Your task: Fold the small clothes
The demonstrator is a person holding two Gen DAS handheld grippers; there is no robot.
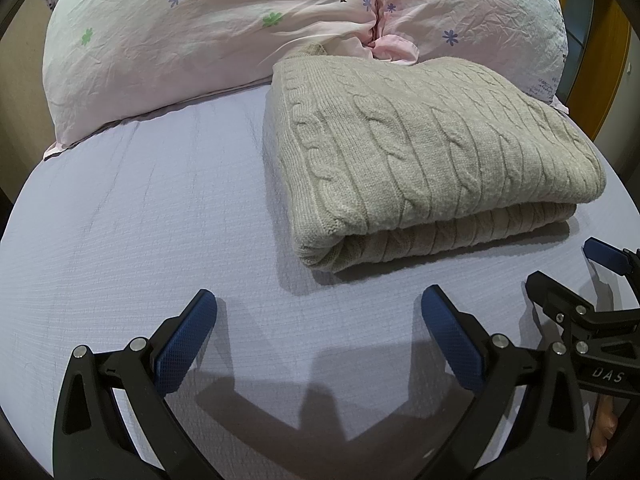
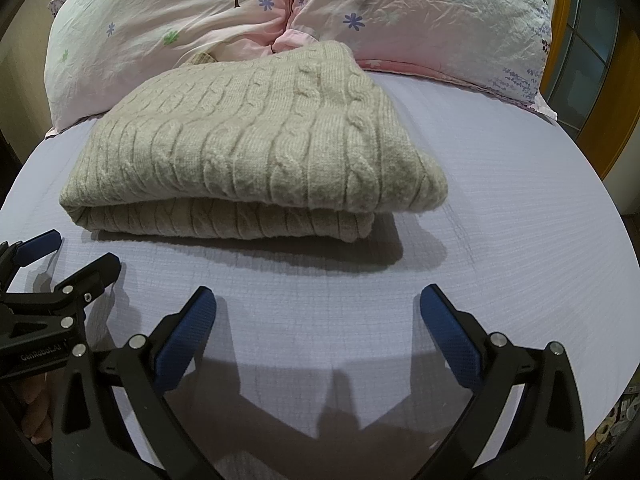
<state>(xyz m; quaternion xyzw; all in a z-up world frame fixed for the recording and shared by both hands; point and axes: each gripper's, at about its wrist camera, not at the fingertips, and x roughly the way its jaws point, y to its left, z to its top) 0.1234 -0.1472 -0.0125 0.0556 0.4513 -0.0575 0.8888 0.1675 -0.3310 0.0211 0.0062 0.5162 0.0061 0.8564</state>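
**Folded sweater on the bed, both claws spread and empty**

The beige cable-knit sweater [image 1: 432, 160] [image 2: 256, 148] lies folded in a thick, roughly rectangular stack on the lavender bed sheet [image 1: 140, 220] [image 2: 500, 200], its far edge touching the two pink floral pillows [image 1: 200, 40] [image 2: 420, 12] at the head of the bed. The folded edge faces the claws.

The left claw [image 1: 319, 308] points along the sheet toward the head of the bed, with the sweater ahead and to its right. Its blue-padded fingers [image 1: 188, 344] stand wide apart, holding nothing. The right claw [image 2: 318, 308] sits alongside it, aimed the same way, the sweater ahead and to its left. Its blue fingers [image 2: 452, 340] are likewise spread wide and empty. Each claw appears at the edge of the other's view [image 1: 568, 276] [image 2: 84, 256], just short of the sweater's near edge.
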